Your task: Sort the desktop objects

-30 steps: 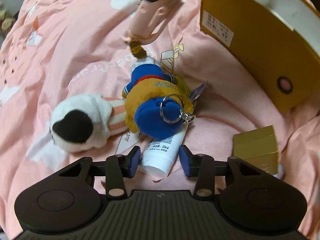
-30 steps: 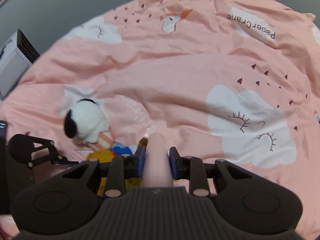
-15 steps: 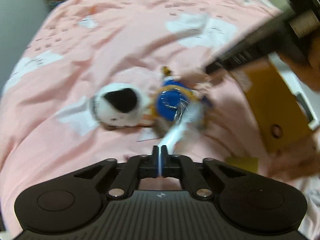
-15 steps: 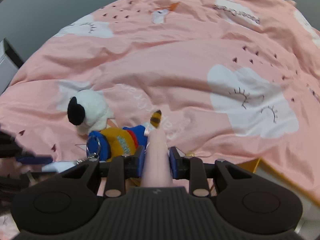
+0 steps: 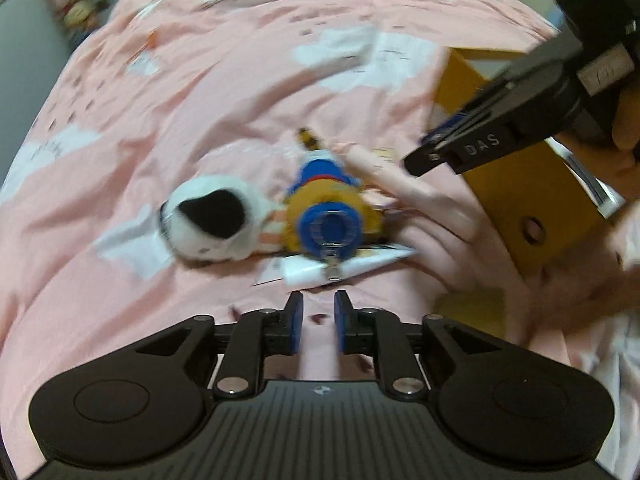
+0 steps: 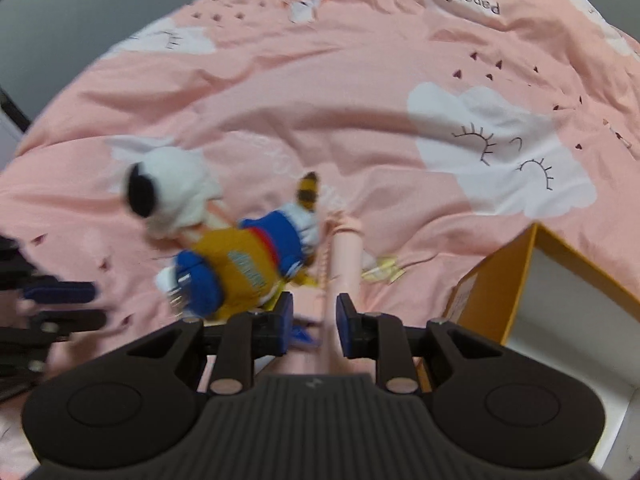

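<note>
Nothing shows inside the yellow box (image 6: 492, 292) yet, at least in the part of its white interior that I can see (most of it is cut off by the frame edge). I judge the sorting to be near its start.

My right fingers (image 6: 314, 320) are closed on the pink tube (image 6: 346, 256) and have just been closing further. It runs forward between them, its far end low over the pink sheet (image 6: 320, 100), just beside the blue-and-yellow plush (image 5: 324, 208). The yellow box stands close on that side, so this tube looks like the first thing that could go in.

My left fingers (image 5: 318, 320) stand apart with nothing between them, having just been opening. The white tube (image 5: 320, 270) lies flat on the sheet just ahead of their tips, partly under the blue-and-yellow plush and its metal ring. I read that as a pick not yet made, and this tube has to be taken up.

Four things appear to be left on the sheet:
- the white tube;
- the blue-and-yellow plush lying on it;
- the white plush with the black ear (image 5: 212, 216), touching the other plush;
- a small gold box (image 5: 472, 304) near the yellow box (blurred, so I cannot say more of it).

Which thing belongs where I cannot tell from the task, since I see only the one container.
</note>
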